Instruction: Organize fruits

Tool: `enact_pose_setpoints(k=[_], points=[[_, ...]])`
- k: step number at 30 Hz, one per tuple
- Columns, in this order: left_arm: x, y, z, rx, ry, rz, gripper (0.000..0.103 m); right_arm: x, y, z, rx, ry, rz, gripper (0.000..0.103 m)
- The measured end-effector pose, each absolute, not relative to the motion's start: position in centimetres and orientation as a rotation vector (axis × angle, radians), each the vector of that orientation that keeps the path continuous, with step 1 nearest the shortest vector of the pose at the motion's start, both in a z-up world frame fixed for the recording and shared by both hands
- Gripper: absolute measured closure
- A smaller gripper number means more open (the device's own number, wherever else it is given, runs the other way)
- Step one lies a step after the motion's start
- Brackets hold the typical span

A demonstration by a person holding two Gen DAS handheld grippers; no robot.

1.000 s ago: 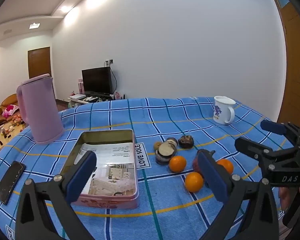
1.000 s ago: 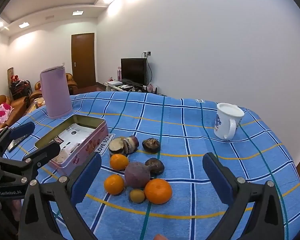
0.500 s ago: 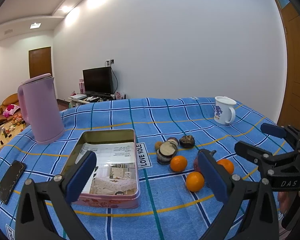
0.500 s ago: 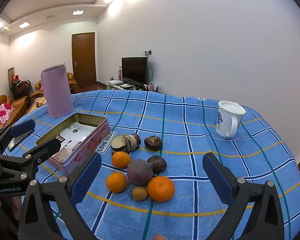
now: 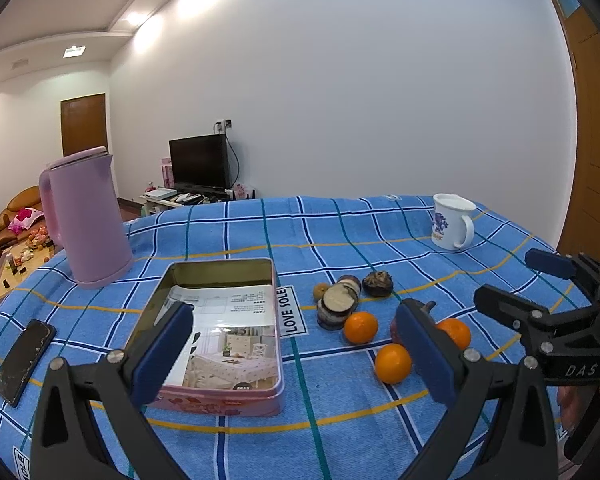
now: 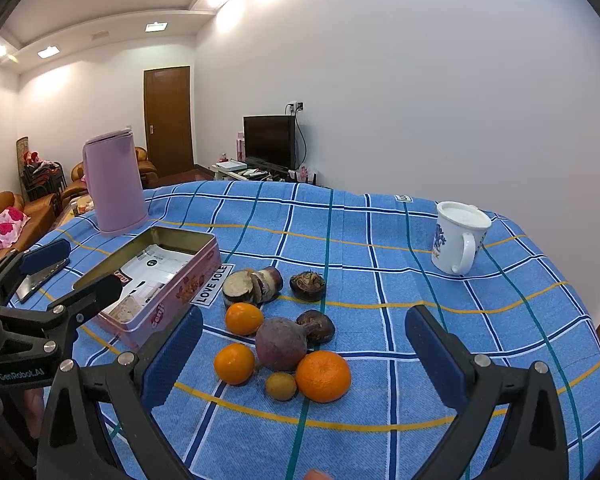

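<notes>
Step in hand looks like the approach, nothing picked yet. Left gripper (image 5: 296,344) hangs wide open and empty over the tin box (image 5: 220,340); kettle (image 5: 85,216) and phone (image 5: 22,360) lie farther left. Oranges (image 6: 323,376), a beet-like root (image 6: 281,343), maybe mushrooms, sit loose w/ right gripper (image 6: 300,360) open, empty above. Next: close on one orange, carry to tin; root crowds it.

Blue checked tablecloth (image 6: 380,240); pink tin (image 5: 220,396); orange tangerines (image 6: 323,376); lilac kettle (image 5: 86,216)

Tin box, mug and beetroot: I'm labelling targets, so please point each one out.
tin box (image 5: 274,398), left wrist view, near pink side wall.
mug (image 6: 452,246), right wrist view, white body.
beetroot (image 6: 280,344), right wrist view, middle of purple bulb.
</notes>
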State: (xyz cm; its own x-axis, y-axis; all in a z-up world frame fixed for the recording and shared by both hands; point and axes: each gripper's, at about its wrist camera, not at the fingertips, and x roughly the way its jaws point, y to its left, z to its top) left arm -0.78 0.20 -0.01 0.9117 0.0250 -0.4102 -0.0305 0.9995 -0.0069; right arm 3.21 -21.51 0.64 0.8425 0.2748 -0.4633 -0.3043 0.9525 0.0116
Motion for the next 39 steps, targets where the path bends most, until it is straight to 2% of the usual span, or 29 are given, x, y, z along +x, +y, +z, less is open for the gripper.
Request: enact_pose_setpoints(k=[19,31,32,33,35,39], points=[[-0.3,0.0,-0.7,-0.010,0.440,0.028,0.000,3.3,-21.7,-0.2,-0.061,0.496,0.305,0.001],[2.2,-2.9,-4.0,0.009,0.528,-0.040,0.000,5.6,-24.1,-4.1,-0.039,0.573,0.234,0.002],[2.4,-3.2,-4.2,0.009,0.538,-0.051,0.001,5.8,-24.2,-4.4,-0.040,0.580,0.229,0.006],[2.7,-3.5,-4.5,0.013,0.548,-0.058,0.001,6.1,-24.3,-4.7,-0.040,0.592,0.223,0.014],[3.2,-3.9,-4.8,0.014,0.561,-0.072,0.002,6.6,-24.5,-5.4,-0.025,0.623,0.236,0.022],[4.1,-4.7,-5.2,0.016,0.594,-0.106,0.006,7.4,-24.7,-6.2,-0.010,0.657,0.248,0.022]])
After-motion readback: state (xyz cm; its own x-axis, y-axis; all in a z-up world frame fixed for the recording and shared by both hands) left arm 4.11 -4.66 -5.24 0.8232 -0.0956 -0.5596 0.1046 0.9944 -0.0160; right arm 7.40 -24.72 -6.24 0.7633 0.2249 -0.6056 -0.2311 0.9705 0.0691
